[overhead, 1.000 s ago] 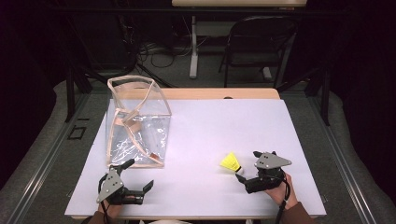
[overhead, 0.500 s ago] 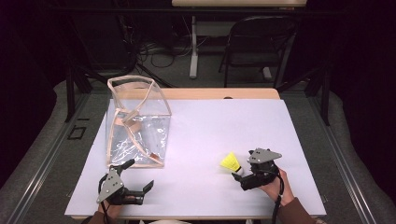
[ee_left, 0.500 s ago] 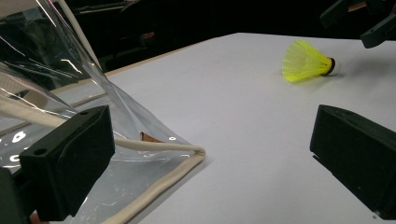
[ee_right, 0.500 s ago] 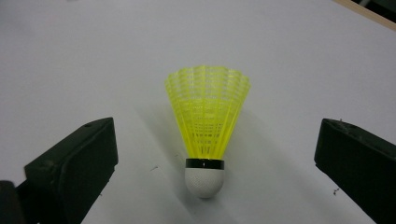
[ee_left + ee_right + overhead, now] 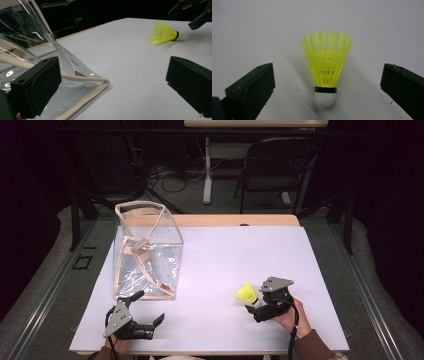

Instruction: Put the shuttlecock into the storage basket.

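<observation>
Right gripper (image 5: 253,309) closer to yellow mesh shuttlecock (image 5: 326,65), fingers spread; left gripper (image 5: 150,317) fingers spread beside clear plastic bag (image 5: 150,255)

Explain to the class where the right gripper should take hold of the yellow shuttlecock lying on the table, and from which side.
Probably the white cork end: the shuttlecock lies on its side with the cork toward the right gripper, whose open jaws already stand either side of it. Coming in along its axis from the cork end, they'd close on the firm rounded cork rather than the flimsy flared skirt.
</observation>
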Motion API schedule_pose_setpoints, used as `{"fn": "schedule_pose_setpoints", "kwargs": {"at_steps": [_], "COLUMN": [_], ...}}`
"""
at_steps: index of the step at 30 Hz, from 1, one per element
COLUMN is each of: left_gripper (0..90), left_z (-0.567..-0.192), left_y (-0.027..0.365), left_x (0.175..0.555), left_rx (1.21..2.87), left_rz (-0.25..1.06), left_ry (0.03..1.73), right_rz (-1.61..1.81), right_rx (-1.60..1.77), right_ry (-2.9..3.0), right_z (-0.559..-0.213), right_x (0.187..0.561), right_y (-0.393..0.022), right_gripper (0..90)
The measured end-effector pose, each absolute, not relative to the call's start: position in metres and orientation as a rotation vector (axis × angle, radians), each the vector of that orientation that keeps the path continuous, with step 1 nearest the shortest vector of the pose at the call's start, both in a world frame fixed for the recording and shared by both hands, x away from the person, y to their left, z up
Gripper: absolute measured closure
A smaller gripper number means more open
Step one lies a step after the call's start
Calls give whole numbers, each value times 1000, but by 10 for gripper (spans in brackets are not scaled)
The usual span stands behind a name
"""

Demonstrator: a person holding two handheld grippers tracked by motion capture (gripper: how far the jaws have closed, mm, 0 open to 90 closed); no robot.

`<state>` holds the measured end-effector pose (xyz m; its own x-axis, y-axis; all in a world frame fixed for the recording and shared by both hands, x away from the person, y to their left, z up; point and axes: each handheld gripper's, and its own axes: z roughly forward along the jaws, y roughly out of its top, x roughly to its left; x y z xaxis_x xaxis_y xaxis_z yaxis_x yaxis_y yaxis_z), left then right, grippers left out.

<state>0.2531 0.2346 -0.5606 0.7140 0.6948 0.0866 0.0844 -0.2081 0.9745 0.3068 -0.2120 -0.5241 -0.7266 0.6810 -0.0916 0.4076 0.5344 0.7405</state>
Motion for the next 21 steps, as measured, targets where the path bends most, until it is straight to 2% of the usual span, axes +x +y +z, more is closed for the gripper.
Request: {"fn": "schedule_pose_setpoints", "kwargs": {"at_steps": [8, 11, 16, 20, 21], "left_gripper": [0, 0, 0, 0, 0], "left_z": [-561, -561, -561, -560, -560], "left_y": [234, 234, 234, 234, 234], "left_x": [253, 253, 253, 253, 253], "left_rx": [1713, 1713, 1714, 1715, 1715], "left_rz": [625, 627, 625, 628, 628], "left_ry": [628, 627, 626, 622, 622], "right_rz": [966, 926, 872, 808, 780], "right_rx": [914, 929, 951, 956, 954], "right_ry": [2437, 2457, 2480, 2509, 2516], "right_z": [-525, -527, -530, -534, -534], "right_x": [311, 314, 316, 319, 320], "right_y": [-207, -206, -204, -201, -200], "right_gripper": [15, 115, 191, 332, 342]}}
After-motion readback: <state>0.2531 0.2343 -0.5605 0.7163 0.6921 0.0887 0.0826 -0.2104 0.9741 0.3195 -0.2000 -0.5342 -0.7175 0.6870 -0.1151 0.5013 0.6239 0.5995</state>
